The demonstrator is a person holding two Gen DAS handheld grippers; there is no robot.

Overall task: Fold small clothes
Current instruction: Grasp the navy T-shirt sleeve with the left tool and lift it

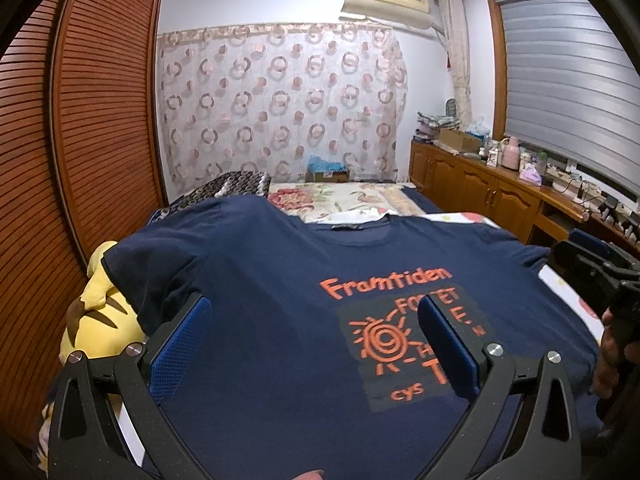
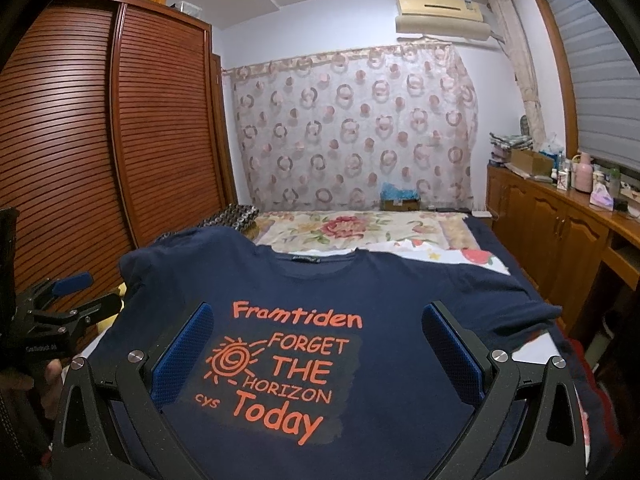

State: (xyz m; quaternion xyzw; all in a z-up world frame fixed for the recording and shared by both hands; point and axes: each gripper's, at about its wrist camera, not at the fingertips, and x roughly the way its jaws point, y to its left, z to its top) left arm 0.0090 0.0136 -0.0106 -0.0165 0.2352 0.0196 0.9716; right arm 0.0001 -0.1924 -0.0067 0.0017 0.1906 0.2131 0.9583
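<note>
The left gripper (image 1: 316, 344) has its two blue pads (image 1: 182, 344) spread wide apart, with nothing between them, and it hangs over the navy T-shirt (image 1: 280, 280) in the lower middle of the left wrist view. The right gripper (image 2: 318, 356) is spread wide too and grips nothing; it hangs over the same shirt (image 2: 380, 300) in the lower middle of the right wrist view. The shirt lies flat and face up on the bed (image 2: 480, 226), with its collar at the far side and its sleeves out to the left and right. The orange print (image 2: 288, 372) shows a sun and the words "Framtiden FORGET THE HORIZON Today". In the left wrist view the right gripper also shows at the right edge (image 1: 600, 264), with a hand (image 1: 610, 344) under it. In the right wrist view the left gripper shows at the left edge (image 2: 64, 300). A yellow soft toy (image 1: 96, 320) with brown stripes sits at the lower left, just beside the shirt's sleeve. Past the collar lies a flowery blanket (image 2: 344, 228). A brown slatted wardrobe (image 2: 100, 128) fills the left side. A curtain with rings (image 2: 352, 120) hangs at the back, and an air conditioner (image 2: 440, 16) sits at the upper right. A wooden cabinet (image 2: 560, 220) runs down the right side under the window blind (image 2: 600, 60).
</note>
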